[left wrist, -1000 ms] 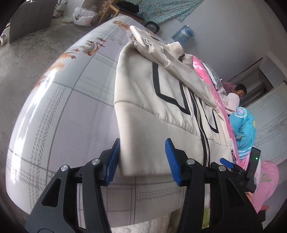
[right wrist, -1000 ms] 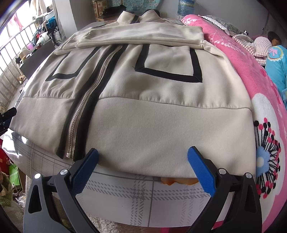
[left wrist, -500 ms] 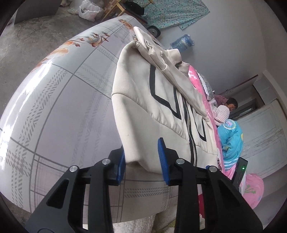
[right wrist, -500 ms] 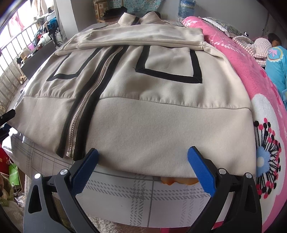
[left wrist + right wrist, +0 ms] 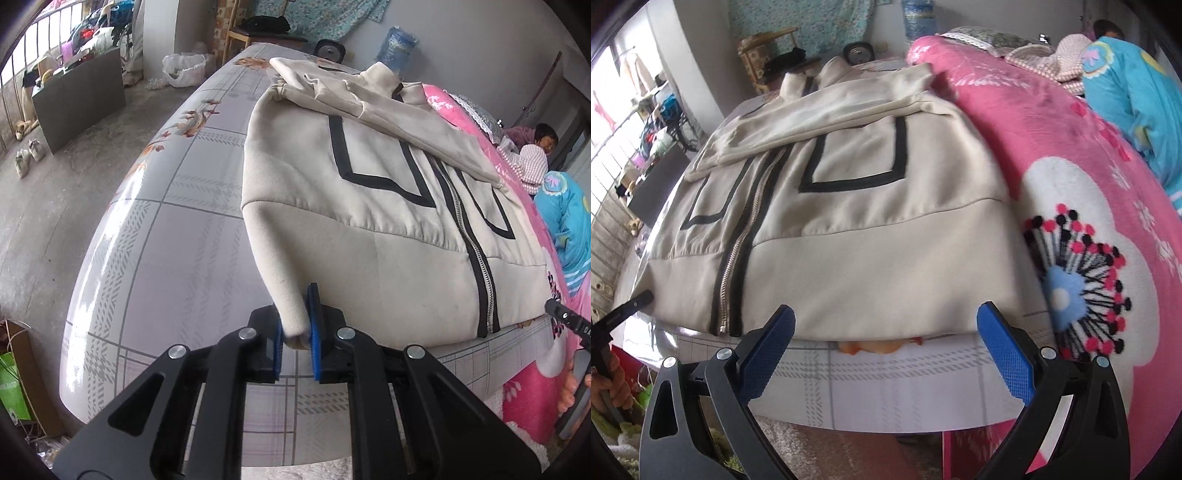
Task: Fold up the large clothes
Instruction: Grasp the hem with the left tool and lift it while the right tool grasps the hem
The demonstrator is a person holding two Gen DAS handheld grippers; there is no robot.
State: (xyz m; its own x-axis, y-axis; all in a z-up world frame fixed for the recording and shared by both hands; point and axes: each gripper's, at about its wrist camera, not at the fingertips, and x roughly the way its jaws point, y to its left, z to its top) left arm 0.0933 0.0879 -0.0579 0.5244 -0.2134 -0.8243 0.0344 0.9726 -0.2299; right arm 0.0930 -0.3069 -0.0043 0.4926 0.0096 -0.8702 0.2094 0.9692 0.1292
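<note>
Lying front-up along the near edge of the bed, the beige zip jacket has its sleeves already folded across the chest and its right side against the pink blanket. The left gripper is closing on the hem's near-left corner, cloth pinched between the blue pads. The right gripper hangs wide open just short of the hem, holding nothing. Judging from this, it should bite the near-right corner equally deep, so both corners lift level and the hem folds squarely toward the collar.
</note>
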